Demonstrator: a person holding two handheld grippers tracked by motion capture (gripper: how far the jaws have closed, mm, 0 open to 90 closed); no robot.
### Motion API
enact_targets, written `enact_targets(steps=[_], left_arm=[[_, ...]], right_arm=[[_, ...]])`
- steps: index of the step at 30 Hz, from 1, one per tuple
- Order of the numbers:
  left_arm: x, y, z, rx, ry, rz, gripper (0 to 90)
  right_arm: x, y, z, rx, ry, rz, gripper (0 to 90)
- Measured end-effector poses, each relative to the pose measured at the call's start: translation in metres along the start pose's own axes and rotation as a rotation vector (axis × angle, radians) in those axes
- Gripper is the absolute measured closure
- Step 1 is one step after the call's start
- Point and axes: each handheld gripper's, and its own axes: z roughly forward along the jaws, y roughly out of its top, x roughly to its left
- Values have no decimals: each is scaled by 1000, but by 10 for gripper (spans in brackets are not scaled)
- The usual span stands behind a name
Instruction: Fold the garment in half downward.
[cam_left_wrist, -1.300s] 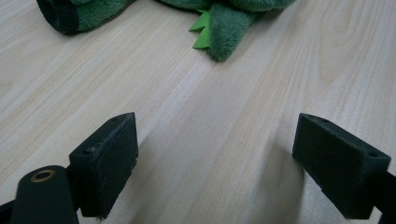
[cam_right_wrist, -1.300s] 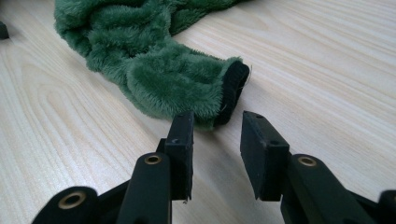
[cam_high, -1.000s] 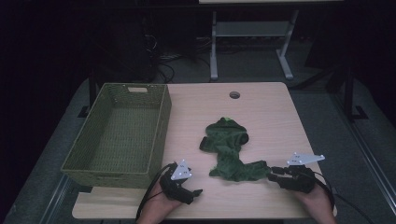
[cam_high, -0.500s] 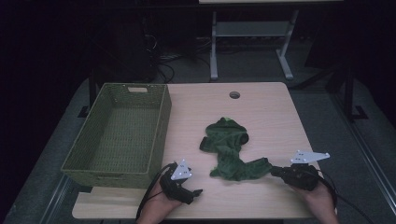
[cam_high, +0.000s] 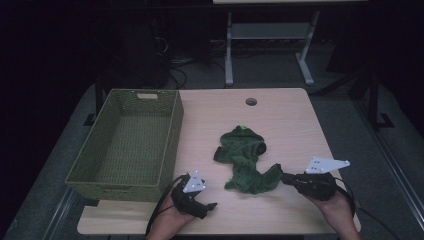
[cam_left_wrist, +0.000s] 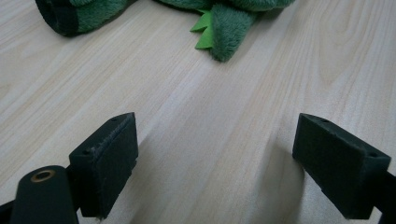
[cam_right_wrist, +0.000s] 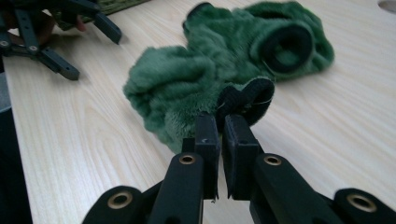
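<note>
Wicker basket (cam_high: 125, 145) at table's left, nothing in it | left gripper (cam_high: 207, 206) low, jaws spread — idle | green fleece (cam_high: 245, 160) mid-table | right gripper (cam_high: 286, 176) just closed, pinching its black cuff (cam_right_wrist: 247, 100) | step: lift begun — next: carry leftward into basket

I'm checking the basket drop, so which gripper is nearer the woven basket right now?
Left. The left gripper sits just off the basket's near corner; the right gripper is across the table, shut on the green garment.
</note>
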Motion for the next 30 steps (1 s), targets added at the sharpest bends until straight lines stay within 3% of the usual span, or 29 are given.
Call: enact_targets(steps=[6, 16, 26, 30], left_arm=[[0, 0, 0, 0, 0, -2, 136], [0, 0, 0, -3, -2, -7, 136], [0, 0, 0, -3, -2, -7, 136], [0, 0, 0, -3, -2, -7, 136]], right_arm=[[9, 16, 10, -2, 23, -69, 848], [23, 40, 28, -4, 76, -141, 845], [33, 56, 54, 3, 120, -183, 825], [37, 64, 63, -21, 147, -185, 774]])
